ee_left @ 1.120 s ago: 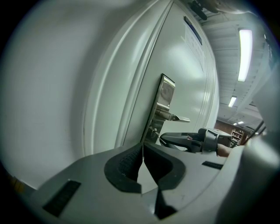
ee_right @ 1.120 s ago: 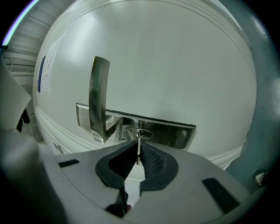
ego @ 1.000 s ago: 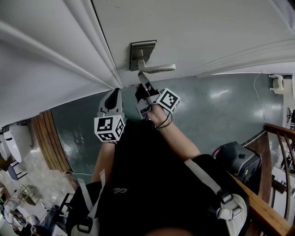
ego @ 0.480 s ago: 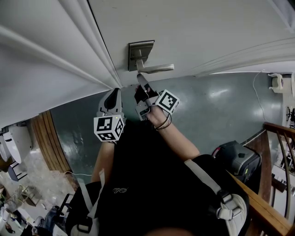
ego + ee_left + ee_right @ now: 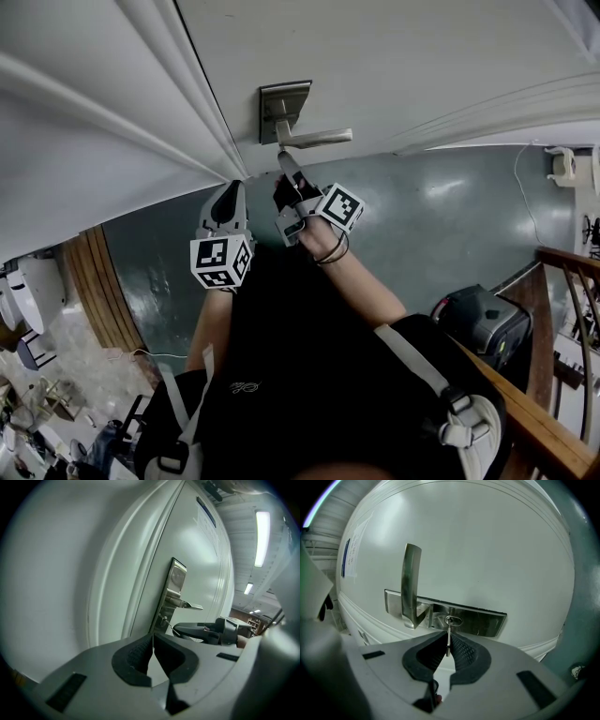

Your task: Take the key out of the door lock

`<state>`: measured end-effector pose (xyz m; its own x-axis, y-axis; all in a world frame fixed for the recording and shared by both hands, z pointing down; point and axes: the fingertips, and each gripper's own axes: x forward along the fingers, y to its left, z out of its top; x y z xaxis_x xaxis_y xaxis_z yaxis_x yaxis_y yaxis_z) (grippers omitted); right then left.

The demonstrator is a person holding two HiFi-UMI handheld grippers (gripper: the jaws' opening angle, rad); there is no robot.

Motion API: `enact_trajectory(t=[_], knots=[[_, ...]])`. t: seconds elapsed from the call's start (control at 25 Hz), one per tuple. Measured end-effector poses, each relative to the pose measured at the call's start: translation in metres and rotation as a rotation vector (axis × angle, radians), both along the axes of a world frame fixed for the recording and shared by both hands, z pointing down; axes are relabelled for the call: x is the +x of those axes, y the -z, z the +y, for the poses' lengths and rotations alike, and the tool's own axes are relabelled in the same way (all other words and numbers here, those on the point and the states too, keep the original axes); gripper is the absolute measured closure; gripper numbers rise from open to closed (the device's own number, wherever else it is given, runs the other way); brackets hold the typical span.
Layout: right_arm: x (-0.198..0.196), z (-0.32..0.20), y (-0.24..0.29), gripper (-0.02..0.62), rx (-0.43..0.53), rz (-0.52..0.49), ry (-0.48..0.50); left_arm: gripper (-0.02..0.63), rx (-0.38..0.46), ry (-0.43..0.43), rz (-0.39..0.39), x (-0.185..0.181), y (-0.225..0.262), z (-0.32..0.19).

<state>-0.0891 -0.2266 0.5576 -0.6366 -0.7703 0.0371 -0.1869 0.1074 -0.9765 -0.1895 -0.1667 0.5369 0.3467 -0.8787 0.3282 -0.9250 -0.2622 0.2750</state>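
Two grippers at a white door (image 5: 422, 56): right gripper (image 5: 447, 641) clenched on the flat bow of a thin metal key (image 5: 448, 629), likely light, stiff and slippery, seated in the lock (image 5: 451, 620) beneath the lever handle (image 5: 411, 585); left gripper (image 5: 153, 641) closed, empty.

Key (image 5: 448, 627) bow hidden by right tool (image 5: 448, 634)

There was one door (image 5: 422, 56), one lock plate (image 5: 281, 98), one handle (image 5: 314, 138), one key (image 5: 448, 629), one black case (image 5: 483, 328), and two grippers, a left gripper (image 5: 153, 639) and a right gripper (image 5: 448, 645).
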Motion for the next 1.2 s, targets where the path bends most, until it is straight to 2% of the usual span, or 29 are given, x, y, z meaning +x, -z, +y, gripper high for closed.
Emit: enact_trajectory(t=[0.8,1.2], knots=[[0.008,0.02,-0.003,0.565,0.036,0.084,0.005,0.578,-0.014,-0.043,0.003,0.004,-0.007,0.004],[0.019,0.044,-0.013,0.565,0.038,0.216,-0.008,0.578,-0.021,-0.117,0.005,0.011,-0.01,0.001]])
